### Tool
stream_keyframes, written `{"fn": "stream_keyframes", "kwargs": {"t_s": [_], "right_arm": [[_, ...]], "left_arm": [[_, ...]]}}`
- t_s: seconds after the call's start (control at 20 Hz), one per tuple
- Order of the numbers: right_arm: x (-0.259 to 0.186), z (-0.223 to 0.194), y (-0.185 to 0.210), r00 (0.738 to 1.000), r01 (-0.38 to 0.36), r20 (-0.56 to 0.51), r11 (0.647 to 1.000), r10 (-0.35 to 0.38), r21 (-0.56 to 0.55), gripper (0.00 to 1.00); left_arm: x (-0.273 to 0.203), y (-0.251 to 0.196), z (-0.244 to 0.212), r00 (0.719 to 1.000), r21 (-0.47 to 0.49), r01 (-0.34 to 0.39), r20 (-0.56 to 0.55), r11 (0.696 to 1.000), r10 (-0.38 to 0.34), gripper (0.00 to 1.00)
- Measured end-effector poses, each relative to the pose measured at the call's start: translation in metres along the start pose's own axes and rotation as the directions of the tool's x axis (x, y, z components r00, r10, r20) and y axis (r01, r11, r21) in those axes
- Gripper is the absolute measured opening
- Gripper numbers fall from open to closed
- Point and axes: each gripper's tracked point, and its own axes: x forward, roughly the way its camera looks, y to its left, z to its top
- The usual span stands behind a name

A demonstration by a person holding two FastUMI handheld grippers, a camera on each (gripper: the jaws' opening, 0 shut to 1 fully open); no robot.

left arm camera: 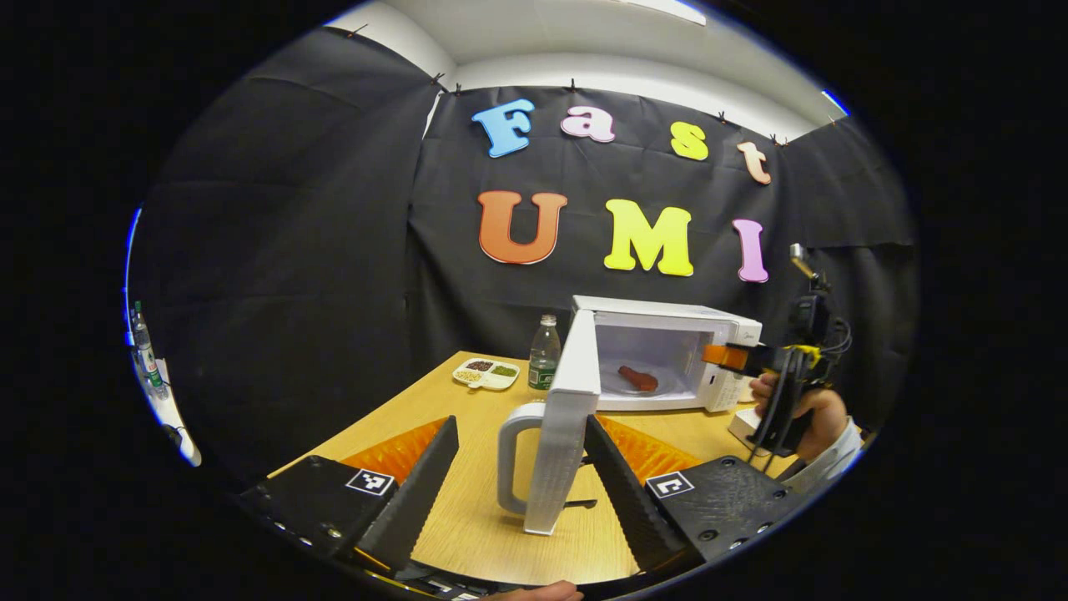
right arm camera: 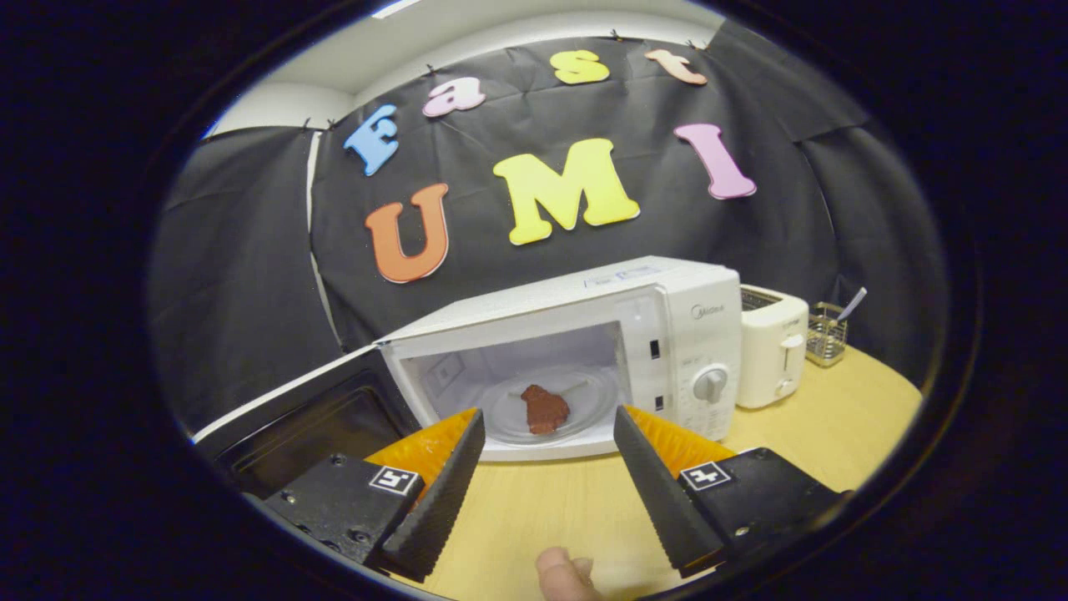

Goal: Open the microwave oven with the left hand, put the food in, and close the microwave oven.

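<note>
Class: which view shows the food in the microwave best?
The right gripper view: the food sits near and unobstructed on the plate. The left gripper view shows it farther off, beside the open door.

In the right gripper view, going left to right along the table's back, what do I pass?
Open microwave door → food on the glass plate → microwave control dial → white toaster → small wire basket.

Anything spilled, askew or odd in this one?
Nothing stands out. The microwave door is open between the left claw's open fingers, the food sits on the glass plate inside, and the right claw is open in front.
</note>
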Motion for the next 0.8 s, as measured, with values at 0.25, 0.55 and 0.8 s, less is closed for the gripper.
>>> {"fn": "stream_keyframes", "kwargs": {"t_s": [0.25, 0.55, 0.8], "right_arm": [[-0.087, 0.052, -0.028, 0.993, 0.039, 0.119, 0.991, -0.024, -0.126, 0.99], [-0.157, 0.082, -0.052, 0.982, 0.041, 0.190, 0.991, -0.016, -0.127, 0.99], [-0.188, 0.093, -0.072, 0.977, 0.041, 0.213, 0.992, -0.014, -0.123, 0.99]], "left_arm": [[0.005, 0.017, -0.020, 0.999, -0.045, 0.019, -0.025, 0.999, -0.020, 0.94], [0.020, 0.051, -0.028, 0.998, -0.043, -0.062, -0.013, 0.997, 0.062, 0.93], [0.049, 0.036, -0.051, 0.997, -0.004, 0.016, -0.080, 1.000, -0.016, 0.22]]}}
